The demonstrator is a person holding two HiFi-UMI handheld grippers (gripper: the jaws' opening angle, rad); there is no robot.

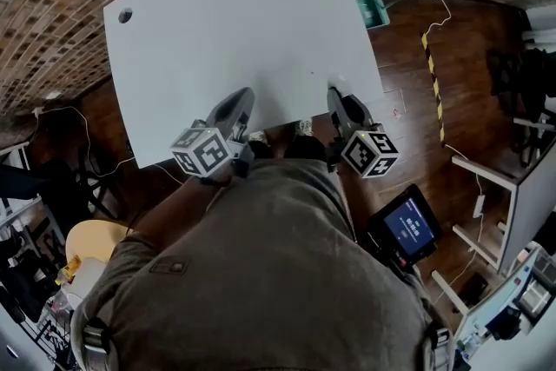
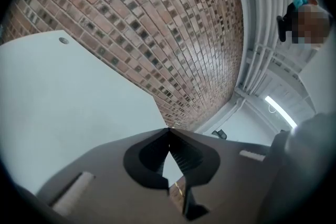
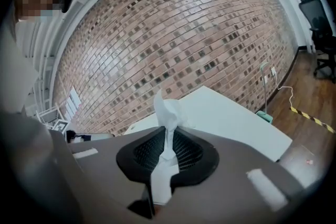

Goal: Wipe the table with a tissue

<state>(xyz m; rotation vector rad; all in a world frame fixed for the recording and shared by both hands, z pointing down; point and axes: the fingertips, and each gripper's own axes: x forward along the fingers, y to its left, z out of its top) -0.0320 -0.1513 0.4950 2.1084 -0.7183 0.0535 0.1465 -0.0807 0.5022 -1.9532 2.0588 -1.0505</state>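
Head view: a white flat rectangular surface [image 1: 234, 30] fills the upper middle, w/ both tools hanging just off its near edge, close to the person [image 1: 261, 265].

Left tool [image 2: 169, 136]: jaws pressed together, tips touching, nothing between them. Only the surface and the red-brown brick wall [image 2: 157, 18] show past them.

Right tool [image 3: 168, 150]: jaws pinching a thin white paper tissue [image 3: 169, 113]. It runs down through the grip and sticks up past the tips as a twisted tuft. In the right gripper view the tissue stands in air, w/ the surface behind and below it, not touching it.

Progress, as a judgement: the tissue is gripped, i.e. the pick-up step is done. Wiping isn't under way at this moment, since neither tool nor the tissue is in contact w/ the surface. The top looks bare and mostly clean. One or two faint specks show toward its far side in the head view, too small to tell if dirt or marks, so can't say how much has been wiped.

Left to do, prob.: bring the right tool forward and down over the surface, lay the tuft flat on it, and sweep across.

Count:
- 1 surface
- 1 tissue
- 2 tools (1 busy, 1 empty)
- 1 small round hole [image 1: 126, 15] at the surface's far-left corner
- 1 small teal bin [image 1: 372, 10] on the dark wooden floor [image 1: 408, 82], just off the surface's far-right edge
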